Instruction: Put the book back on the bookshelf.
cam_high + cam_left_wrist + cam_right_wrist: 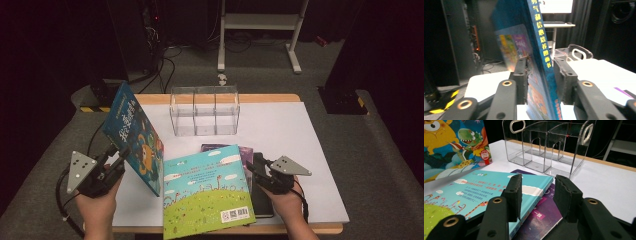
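Left hand-held gripper [117, 156] clamps the upright blue book [134, 135]; green book [207, 192] and clear organizer [205, 111] lie beyond.

A: How many books?
B: Three: one blue book [135, 135], one green-and-sky book [206, 192], one purple book [246, 151].
A: Anything else?
B: One clear three-slot holder [205, 111], two grippers.

A: Anything blocking the way to the clear organizer [204, 111]?
B: Bare white table [285, 130] lies on its right. The upright blue book [134, 135] walls the left; the green book [207, 192] covers the near middle.
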